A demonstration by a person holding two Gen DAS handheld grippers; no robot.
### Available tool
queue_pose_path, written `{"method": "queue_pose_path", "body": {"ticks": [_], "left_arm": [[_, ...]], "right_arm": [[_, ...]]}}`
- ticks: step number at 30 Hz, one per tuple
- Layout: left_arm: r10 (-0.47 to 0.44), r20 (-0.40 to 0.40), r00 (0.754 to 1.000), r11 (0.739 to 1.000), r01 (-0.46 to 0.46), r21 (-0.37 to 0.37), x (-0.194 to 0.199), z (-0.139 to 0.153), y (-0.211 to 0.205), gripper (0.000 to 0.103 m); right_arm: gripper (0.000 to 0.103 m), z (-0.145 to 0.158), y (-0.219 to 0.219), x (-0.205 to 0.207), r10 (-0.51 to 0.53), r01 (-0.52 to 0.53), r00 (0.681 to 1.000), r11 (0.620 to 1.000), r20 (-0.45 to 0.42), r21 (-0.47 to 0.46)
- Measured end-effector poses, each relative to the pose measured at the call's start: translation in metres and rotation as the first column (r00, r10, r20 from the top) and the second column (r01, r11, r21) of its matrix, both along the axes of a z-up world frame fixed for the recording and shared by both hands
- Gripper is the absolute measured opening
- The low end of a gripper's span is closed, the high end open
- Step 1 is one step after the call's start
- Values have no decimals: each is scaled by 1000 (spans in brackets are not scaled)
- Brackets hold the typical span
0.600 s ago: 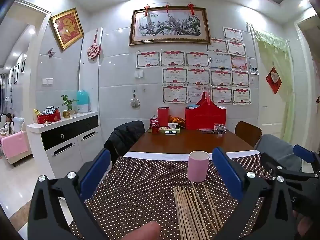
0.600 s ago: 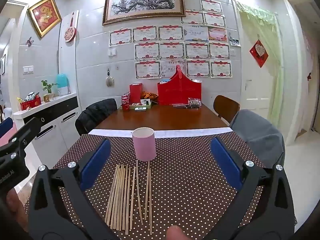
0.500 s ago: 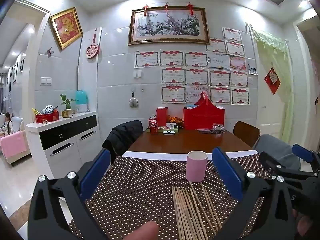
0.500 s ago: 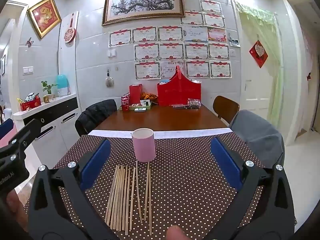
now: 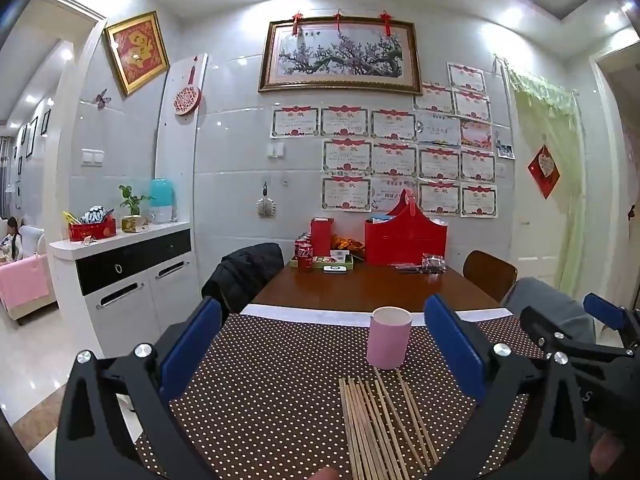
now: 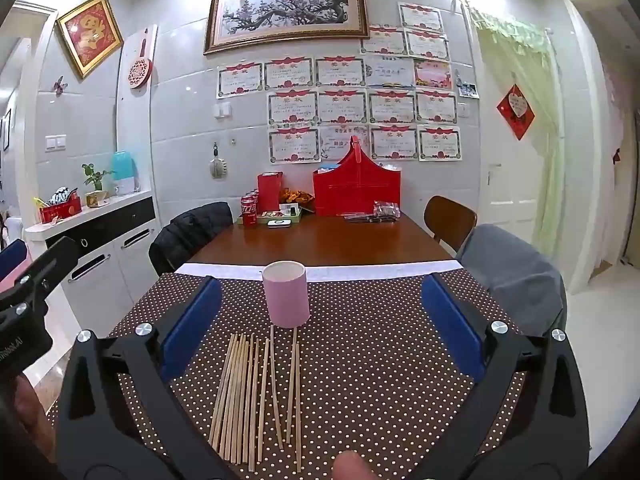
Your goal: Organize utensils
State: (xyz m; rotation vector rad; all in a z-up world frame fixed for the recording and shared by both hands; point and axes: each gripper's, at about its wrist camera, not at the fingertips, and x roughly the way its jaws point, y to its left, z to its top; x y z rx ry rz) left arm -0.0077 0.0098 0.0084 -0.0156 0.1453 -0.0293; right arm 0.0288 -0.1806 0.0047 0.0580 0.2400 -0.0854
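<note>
Hovering over the dotted tablecloth [image 6: 380, 360], both grippers have barely shifted in the last half second: the left wrist view has slid a touch so the pink cup [image 5: 389, 338] and chopsticks [image 5: 380, 424] sit slightly further left in frame than before, while the right view looks the same. Nothing picked up, nothing moved on the table, so the task reads as not yet started.

Left gripper [image 5: 320, 352]: jaws spread wide, nothing between the pads. Right gripper [image 6: 318, 326]: also spread wide, empty.

Chopsticks lie flat in a loose fan on the cloth, tips pointing toward the cup, which stands upright just beyond them; 2 or 3 tips reach close to its base, touching or not I cannot tell. In the right wrist view the chopsticks [image 6: 256, 396] sit low between the jaws, left of centre, below the pads, with the cup [image 6: 286, 294] ahead of them. In the left view they lie toward the right finger. The right gripper shows at that view's right edge [image 5: 568, 344].

Likely next: drop onto 1 stick and pinch; thin and flat, easy to slip.
</note>
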Motion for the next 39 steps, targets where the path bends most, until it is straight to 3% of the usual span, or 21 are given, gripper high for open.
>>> {"method": "queue_pose_path", "body": {"ticks": [9,39], "left_arm": [[-28,-18,999,999,28,29,4,-3,-11,99],[-47,-61,997,999,48,15,19,-23,-19,99]], "right_arm": [[98,0,1,1,7,-7,1000,1000,-5,4],[98,-11,-2,9,32,-32,999,999,-25,11]]}}
